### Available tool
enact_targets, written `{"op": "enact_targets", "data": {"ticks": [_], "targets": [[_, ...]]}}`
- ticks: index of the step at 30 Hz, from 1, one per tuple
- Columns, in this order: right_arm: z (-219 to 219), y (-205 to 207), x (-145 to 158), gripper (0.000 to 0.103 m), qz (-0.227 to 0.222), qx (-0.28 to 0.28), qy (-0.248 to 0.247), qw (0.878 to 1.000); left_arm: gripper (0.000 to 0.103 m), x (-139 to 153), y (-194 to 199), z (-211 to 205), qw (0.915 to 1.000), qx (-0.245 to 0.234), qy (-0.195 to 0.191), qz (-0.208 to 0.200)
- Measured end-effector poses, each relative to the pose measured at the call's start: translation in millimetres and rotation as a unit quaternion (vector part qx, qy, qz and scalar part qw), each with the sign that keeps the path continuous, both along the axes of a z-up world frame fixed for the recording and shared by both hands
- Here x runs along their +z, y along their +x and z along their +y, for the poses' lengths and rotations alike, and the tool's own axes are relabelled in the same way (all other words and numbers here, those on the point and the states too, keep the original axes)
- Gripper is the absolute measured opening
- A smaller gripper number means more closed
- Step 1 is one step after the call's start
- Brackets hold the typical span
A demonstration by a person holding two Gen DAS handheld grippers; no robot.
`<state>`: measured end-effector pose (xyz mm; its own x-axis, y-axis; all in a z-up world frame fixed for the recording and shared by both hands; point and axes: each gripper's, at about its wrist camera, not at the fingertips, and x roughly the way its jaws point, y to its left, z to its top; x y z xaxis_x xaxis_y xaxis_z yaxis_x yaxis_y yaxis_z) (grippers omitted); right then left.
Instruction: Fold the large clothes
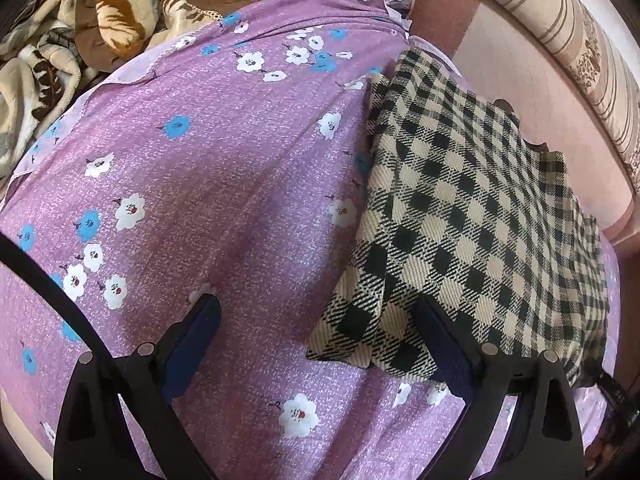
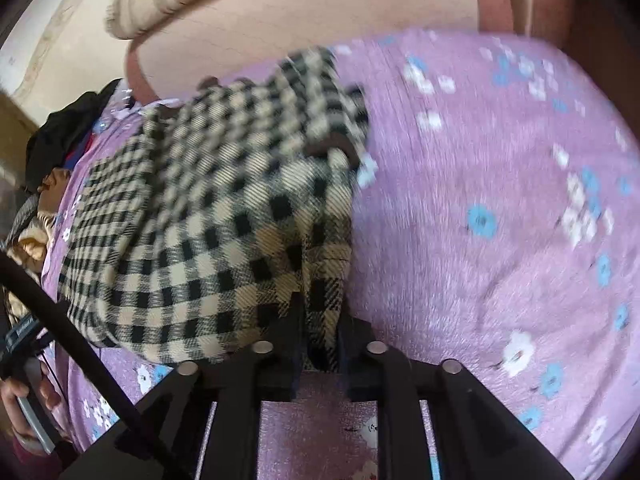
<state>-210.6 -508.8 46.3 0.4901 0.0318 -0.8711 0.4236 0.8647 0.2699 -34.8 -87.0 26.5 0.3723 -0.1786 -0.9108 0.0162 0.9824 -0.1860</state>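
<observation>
A black-and-cream checked garment (image 1: 472,216) lies partly folded on a purple flowered bedsheet (image 1: 224,168). My left gripper (image 1: 316,308) is open and empty above the sheet; its right finger stands at the garment's near corner. In the right wrist view my right gripper (image 2: 320,320) is shut on a near edge of the checked garment (image 2: 208,216), which bunches up and stretches away to the left. The view is motion-blurred.
A pile of brown and cream blankets (image 1: 68,44) lies at the far left of the bed. A striped bolster (image 1: 580,52) and the pink bed frame (image 1: 516,76) run along the right. Dark clothes (image 2: 64,136) lie at the bed's far end.
</observation>
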Motion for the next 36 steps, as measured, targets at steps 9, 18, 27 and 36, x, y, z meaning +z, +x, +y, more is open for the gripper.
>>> {"op": "enact_targets", "data": {"ticks": [9, 18, 27, 36], "targets": [[0, 3, -6, 0.005, -0.019, -0.02, 0.018, 0.999, 0.097, 1, -2, 2, 1.0, 0.002, 0.001, -0.005], [8, 0, -9, 0.014, 0.012, -0.016, -0.012, 1.0, 0.097, 3, -2, 1, 1.0, -0.004, -0.002, -0.006], [42, 7, 36, 0.051, -0.074, -0.003, -0.023, 0.997, 0.097, 12, 0, -5, 0.9992, -0.006, 0.014, -0.037], [134, 90, 36, 0.051, -0.082, 0.113, -0.058, 0.988, 0.097, 20, 0, -20, 0.995, -0.035, 0.059, -0.073]]}}
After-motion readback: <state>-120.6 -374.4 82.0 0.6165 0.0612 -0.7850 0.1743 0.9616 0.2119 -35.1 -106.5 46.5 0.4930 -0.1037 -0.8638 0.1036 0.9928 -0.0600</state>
